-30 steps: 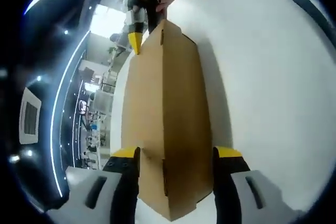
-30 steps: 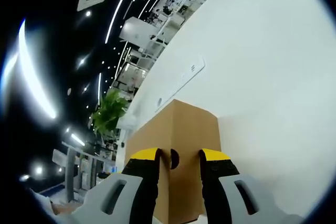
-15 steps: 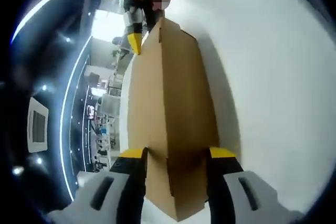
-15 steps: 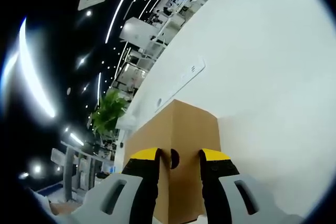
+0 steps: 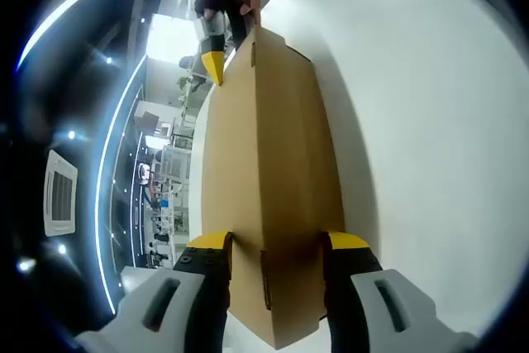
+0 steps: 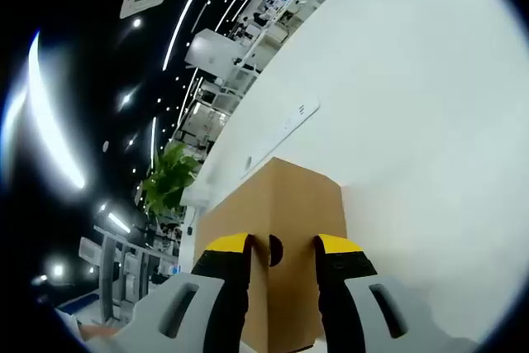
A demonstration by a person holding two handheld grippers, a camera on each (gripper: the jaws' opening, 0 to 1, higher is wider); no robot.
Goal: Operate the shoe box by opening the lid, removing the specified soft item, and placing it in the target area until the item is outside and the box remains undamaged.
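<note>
In the left gripper view, the left gripper (image 5: 274,245) straddles the near end of the cardboard shoe box (image 5: 269,163), its yellow-tipped jaws pressed against the two side faces where the lid's corner edge runs up the middle. The box is closed and lies on the white table (image 5: 430,121), stretching away from the camera. At its far end the right gripper (image 5: 214,62) meets the box corner with a yellow tip, a person's hand behind it. To one side of the box the table is bare and wide; on the other side the table edge falls off close by, with a dim hall beyond.

In the right gripper view, the right gripper (image 6: 279,245) pinches the opposite end of the shoe box (image 6: 285,204), jaws set on either side of the corner edge and a small round hole. A potted plant (image 6: 169,179) stands past the table edge, and white tabletop (image 6: 413,121) spreads open beyond the box.
</note>
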